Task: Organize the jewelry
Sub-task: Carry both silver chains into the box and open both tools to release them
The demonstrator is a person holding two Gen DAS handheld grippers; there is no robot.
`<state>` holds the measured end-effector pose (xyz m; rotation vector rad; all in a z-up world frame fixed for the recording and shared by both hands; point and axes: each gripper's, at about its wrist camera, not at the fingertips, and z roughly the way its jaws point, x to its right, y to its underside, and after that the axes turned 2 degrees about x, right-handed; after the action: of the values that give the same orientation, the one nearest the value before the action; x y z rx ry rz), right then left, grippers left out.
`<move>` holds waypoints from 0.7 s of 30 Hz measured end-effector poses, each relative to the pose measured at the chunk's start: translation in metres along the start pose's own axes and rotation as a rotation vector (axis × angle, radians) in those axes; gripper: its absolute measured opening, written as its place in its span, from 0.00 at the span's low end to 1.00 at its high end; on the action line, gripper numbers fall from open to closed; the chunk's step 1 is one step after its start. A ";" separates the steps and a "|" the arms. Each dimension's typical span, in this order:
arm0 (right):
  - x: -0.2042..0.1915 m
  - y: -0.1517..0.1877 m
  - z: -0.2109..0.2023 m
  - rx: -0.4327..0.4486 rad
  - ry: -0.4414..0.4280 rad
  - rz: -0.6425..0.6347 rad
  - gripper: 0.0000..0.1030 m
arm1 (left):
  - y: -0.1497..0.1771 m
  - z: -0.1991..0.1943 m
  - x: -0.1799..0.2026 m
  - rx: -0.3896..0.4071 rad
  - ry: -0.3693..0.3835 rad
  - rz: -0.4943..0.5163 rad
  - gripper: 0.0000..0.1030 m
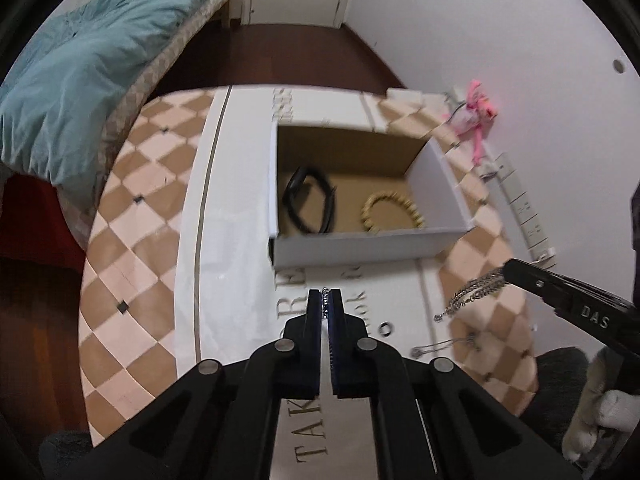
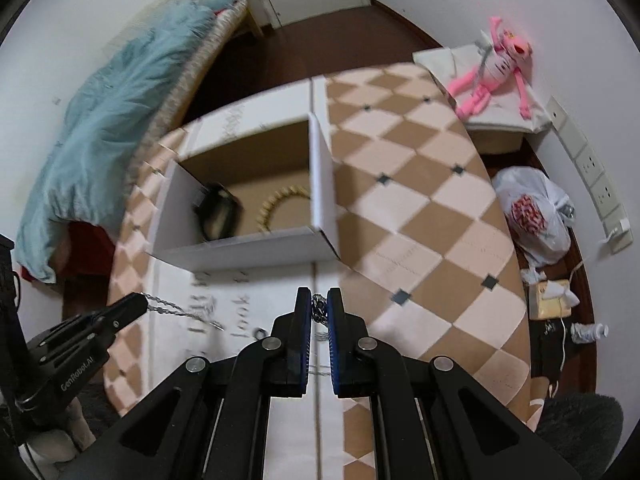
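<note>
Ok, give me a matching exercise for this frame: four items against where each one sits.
Items:
1. braided silver chain
2. gold beaded bracelet
3. pink plush toy
4. small dark ring

Places:
A. on the printed white paper
B. inside the white cardboard box
C. pinched in the right gripper
D. off the checkered table

Pairs: 1-C, 2-B, 3-D, 4-A

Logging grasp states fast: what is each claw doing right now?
Left claw: closed on a thin silver chain.
Right claw: closed on a bunched silver chain.
</note>
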<state>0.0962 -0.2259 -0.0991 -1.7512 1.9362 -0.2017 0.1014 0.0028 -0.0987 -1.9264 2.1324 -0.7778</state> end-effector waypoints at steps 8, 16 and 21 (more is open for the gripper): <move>-0.030 -0.054 -0.052 0.081 -0.102 -0.059 0.08 | -0.055 -0.053 0.019 0.098 0.075 0.050 0.01; -0.053 -0.111 -0.014 0.013 -0.073 -0.137 0.08 | -0.103 -0.022 0.022 0.063 0.058 0.090 0.01; -0.048 -0.136 0.032 -0.053 -0.033 -0.131 0.08 | -0.114 0.021 0.011 -0.024 0.066 0.065 0.01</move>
<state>0.2329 -0.1936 -0.0541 -1.9054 1.8209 -0.1682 0.2098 -0.0169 -0.0600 -1.8575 2.2410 -0.8182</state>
